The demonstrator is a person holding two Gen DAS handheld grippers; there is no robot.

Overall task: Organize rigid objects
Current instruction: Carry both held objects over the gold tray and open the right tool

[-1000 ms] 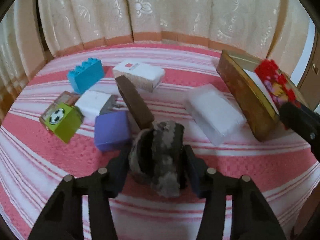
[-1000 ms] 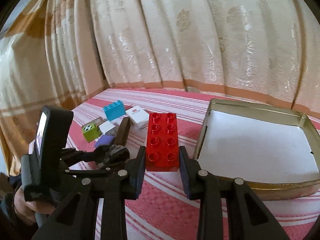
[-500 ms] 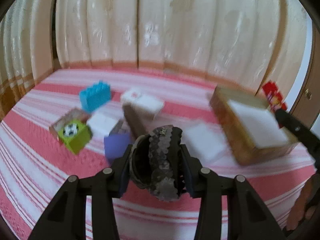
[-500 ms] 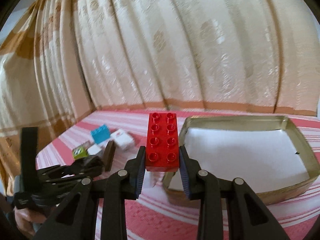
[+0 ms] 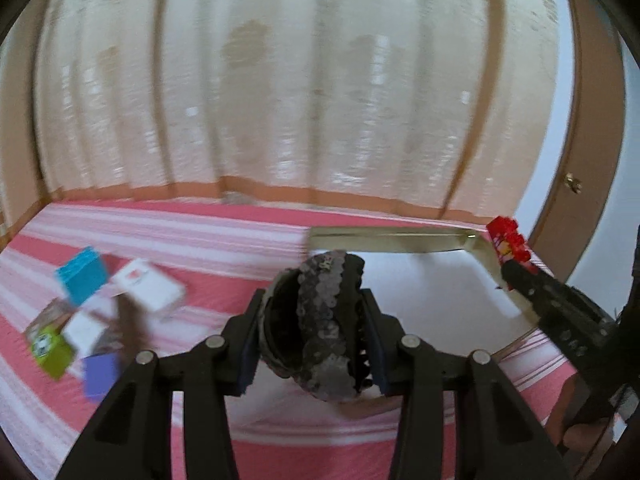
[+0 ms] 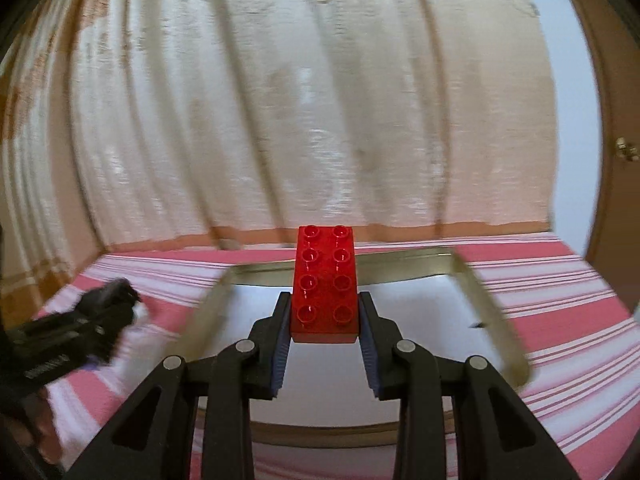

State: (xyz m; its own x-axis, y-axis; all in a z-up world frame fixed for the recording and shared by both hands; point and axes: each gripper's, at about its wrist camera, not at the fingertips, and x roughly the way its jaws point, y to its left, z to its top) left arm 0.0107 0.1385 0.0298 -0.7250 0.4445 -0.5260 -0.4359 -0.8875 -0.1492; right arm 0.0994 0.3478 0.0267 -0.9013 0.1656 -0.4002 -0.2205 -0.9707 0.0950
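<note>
Red plastic fills the middle of the right wrist view: a brick (image 6: 324,282) with eight studs, clamped flat between the fingers of the right gripper (image 6: 325,320) and held in the air above a tin (image 6: 486,308). That tin is a shallow, gold-walled tray with a white floor, lying on a bed cover (image 6: 560,312) striped pink and white. In the left wrist view the left gripper (image 5: 312,328) grasps a dark, scaly pouch (image 5: 320,320) tightly between its pads, lifted off the cover and standing in front of the near left corner of the same tin (image 5: 400,236). At the far right of this view the right gripper (image 5: 516,268) shows again, with the brick (image 5: 508,242) at its tip over the tin's right wall. On the left side of the cover, well apart from the tin, lies a blurred cluster: a blue block (image 5: 82,276), a white box (image 5: 146,286) just right of it, a green cube (image 5: 50,350) nearer, a purple block (image 5: 100,374) nearest, with a smaller white item and a brown piece between them that are too smeared to make out. Cream curtains (image 5: 280,92) with an orange band hang behind the bed, and a brown door (image 5: 588,160) stands at the far right.
</note>
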